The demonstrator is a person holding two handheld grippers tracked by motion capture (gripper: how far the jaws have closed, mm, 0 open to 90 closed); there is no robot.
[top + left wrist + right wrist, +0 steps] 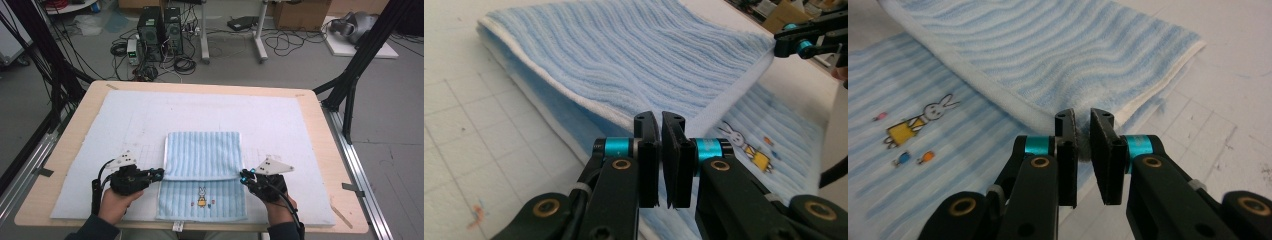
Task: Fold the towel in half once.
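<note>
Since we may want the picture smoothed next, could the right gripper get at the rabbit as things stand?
Probably not yet: the right gripper is shut on the towel corner. The rabbit lies uncovered nearby.

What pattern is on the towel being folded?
Light blue and white stripes on the towel, with a small embroidered rabbit; clearest in the right gripper view.

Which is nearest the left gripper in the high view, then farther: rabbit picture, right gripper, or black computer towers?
1. Rabbit picture on the blue towel's near flap, nearest the left gripper.
2. Right gripper, at the towel's opposite edge.
3. Computer towers, on the floor beyond the table.
</note>
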